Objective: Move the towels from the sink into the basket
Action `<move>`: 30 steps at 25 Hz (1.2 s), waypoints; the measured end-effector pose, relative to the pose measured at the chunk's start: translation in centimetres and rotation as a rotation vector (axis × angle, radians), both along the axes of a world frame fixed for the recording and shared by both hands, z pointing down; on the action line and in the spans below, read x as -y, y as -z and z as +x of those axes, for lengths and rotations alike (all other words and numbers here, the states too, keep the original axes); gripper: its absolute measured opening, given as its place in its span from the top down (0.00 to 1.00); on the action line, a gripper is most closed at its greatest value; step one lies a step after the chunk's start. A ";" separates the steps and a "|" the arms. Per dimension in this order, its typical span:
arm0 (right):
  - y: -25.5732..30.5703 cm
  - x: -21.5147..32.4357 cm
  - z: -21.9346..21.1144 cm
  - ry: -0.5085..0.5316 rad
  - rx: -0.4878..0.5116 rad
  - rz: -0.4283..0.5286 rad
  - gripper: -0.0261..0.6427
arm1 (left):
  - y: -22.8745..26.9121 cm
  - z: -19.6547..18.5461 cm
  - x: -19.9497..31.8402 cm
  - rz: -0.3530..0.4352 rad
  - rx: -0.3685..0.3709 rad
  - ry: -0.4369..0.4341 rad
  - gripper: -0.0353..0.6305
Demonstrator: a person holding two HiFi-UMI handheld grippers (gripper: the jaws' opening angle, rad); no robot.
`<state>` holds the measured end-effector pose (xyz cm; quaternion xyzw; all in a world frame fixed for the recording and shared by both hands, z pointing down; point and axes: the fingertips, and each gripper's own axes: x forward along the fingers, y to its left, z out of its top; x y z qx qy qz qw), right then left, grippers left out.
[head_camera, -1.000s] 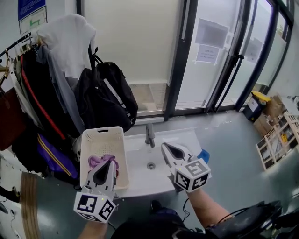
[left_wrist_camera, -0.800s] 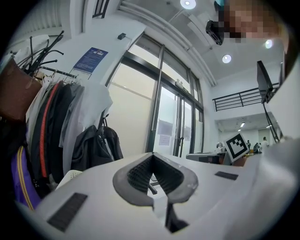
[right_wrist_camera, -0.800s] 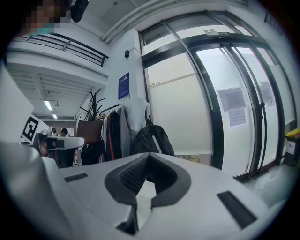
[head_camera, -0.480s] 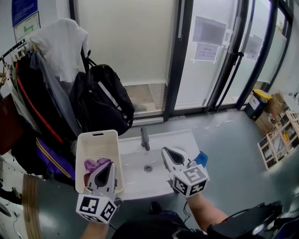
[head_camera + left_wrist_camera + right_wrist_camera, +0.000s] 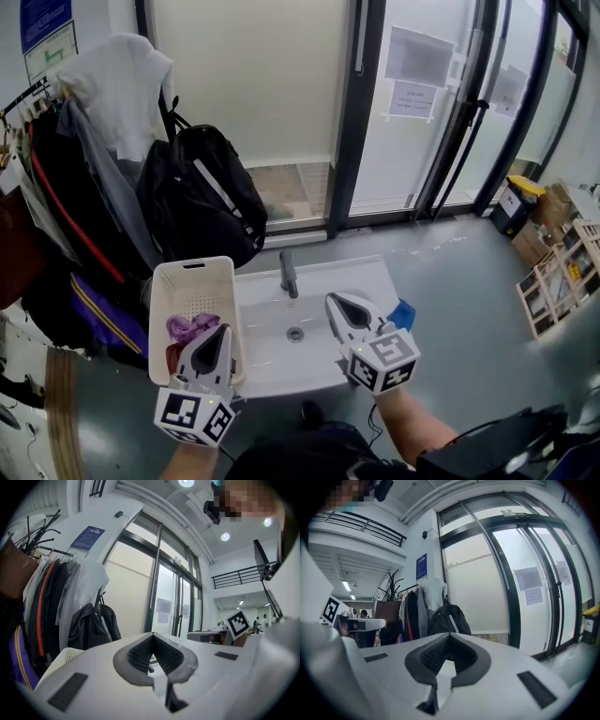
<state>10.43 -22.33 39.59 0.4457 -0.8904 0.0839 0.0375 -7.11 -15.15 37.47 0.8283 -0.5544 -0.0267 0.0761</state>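
- Holding both grippers low at the near edge of the sink, jaw tips pointing away from me.
- Left gripper: jaws pressed together, nothing between them. It hangs above the near end of the basket; I can't tell if it touches.
- Right gripper: jaws clenched too, gripping nothing, over the right part of the sink basin.
- Towels: a crumpled purple bundle, soft folds, lying inside the basket toward its near half. A darker red piece sits just beside it, partly hidden by my left gripper.
- Basket: white plastic, rectangular, perforated bottom, handle slot in the far wall. It stands against the sink's left side.
- Sink: white basin, drain in the middle, dark faucet at the back.
- A blue object shows at the sink's right edge behind my right gripper; I can't make out what it is.
- A black backpack hangs on the rack behind the basket.
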 end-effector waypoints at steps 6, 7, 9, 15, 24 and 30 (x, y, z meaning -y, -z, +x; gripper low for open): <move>0.4 0.0 0.2 -0.010 0.001 0.013 0.95 | 0.0 -0.2 0.1 -0.012 -0.012 0.012 0.94; 0.5 0.1 0.3 -0.019 0.002 0.017 0.95 | -0.1 -0.2 0.2 -0.014 -0.023 0.012 0.94; 0.5 0.5 1.0 -0.043 0.002 0.026 0.95 | -0.1 0.2 0.5 -0.018 -0.029 0.006 0.94; -1.4 1.8 7.3 -0.145 -0.046 -0.027 0.82 | -0.4 4.4 1.6 -0.026 -0.050 -0.074 0.94; -8.6 3.4 19.0 -0.357 -0.092 -0.211 0.67 | -1.6 12.9 4.7 -0.053 -0.016 -0.230 0.94; -14.8 3.2 24.9 -0.466 -0.089 -0.377 0.58 | -3.7 17.4 5.6 -0.094 0.020 -0.293 0.94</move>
